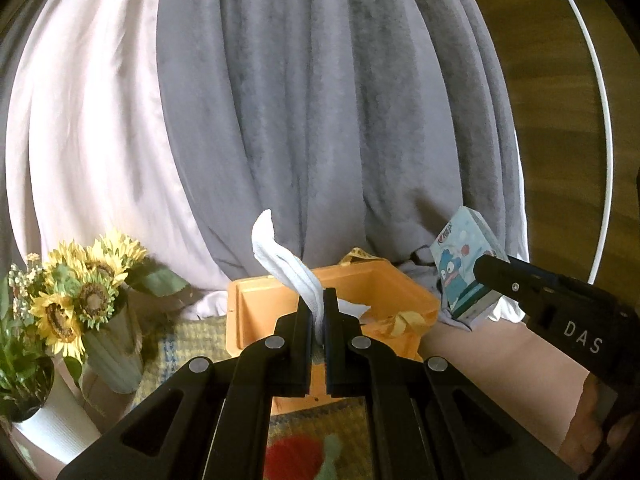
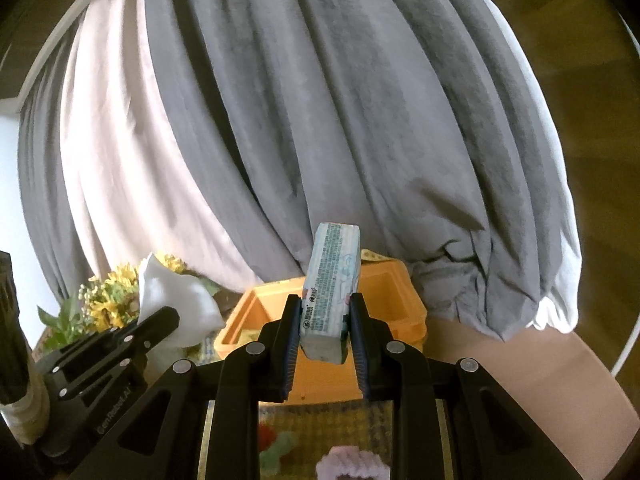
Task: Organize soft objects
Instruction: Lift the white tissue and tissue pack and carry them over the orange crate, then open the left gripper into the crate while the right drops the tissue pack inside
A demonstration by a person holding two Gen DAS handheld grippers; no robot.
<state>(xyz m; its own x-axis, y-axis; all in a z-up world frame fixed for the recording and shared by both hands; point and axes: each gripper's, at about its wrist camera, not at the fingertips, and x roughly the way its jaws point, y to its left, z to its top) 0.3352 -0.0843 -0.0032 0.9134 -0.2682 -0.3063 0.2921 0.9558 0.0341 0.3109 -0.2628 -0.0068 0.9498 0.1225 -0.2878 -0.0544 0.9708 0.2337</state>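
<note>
My left gripper (image 1: 319, 300) is shut on a white tissue (image 1: 280, 258) that curls up and to the left from between its fingers. In the right wrist view the same tissue (image 2: 176, 304) hangs from the left gripper (image 2: 170, 316) at the lower left. My right gripper (image 2: 325, 306) is shut on a pale blue tissue pack (image 2: 332, 292), held upright between the pads. The left wrist view shows that pack (image 1: 464, 268) with a blue cartoon figure, clamped by the right gripper (image 1: 486, 270). An orange box (image 1: 380, 292) (image 2: 400, 292) stands open just beyond both grippers.
Grey and white curtains (image 1: 312, 100) (image 2: 320, 100) hang behind the box. Sunflowers in vases (image 1: 88, 300) stand at the left, and the sunflowers (image 2: 112, 304) also show in the right wrist view. A patterned mat (image 1: 192, 344) lies under the box. Wooden floor (image 1: 560, 120) and a white hoop (image 1: 604, 120) are at the right.
</note>
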